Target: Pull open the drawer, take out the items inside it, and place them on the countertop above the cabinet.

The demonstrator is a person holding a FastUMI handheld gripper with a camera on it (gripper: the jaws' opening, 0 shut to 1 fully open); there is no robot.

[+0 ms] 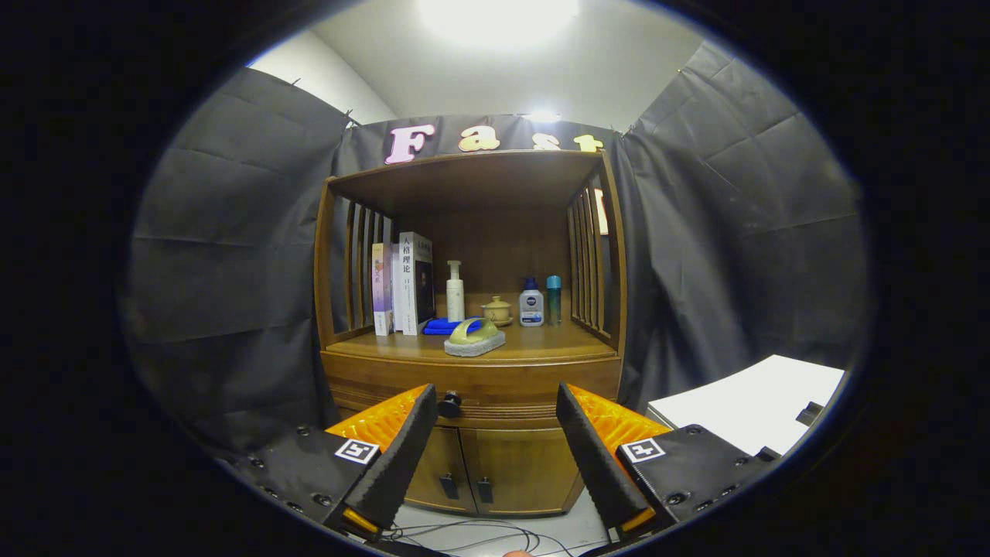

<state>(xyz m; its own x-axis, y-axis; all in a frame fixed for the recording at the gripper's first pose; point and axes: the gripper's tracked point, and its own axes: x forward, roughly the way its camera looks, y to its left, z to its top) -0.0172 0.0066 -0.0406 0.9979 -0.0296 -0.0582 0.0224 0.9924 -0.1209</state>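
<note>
Your gripper is released, its two fingers spread wide with nothing between them, held out in front of the brown wooden cabinet. The cabinet's wooden drawer front sits closed just beyond the fingertips, and its small round dark knob lies right beside your left fingertip, apart from the right one. Below the drawer you see two wooden cabinet doors with small dark handles. On the wooden countertop above the drawer, a green-handled scrubbing brush with a grey pad rests near the front edge. Behind it stand a few upright books, a white pump bottle, a folded blue cloth, a small yellowish lidded pot, a white bottle with a blue cap and a slim teal bottle.
</note>
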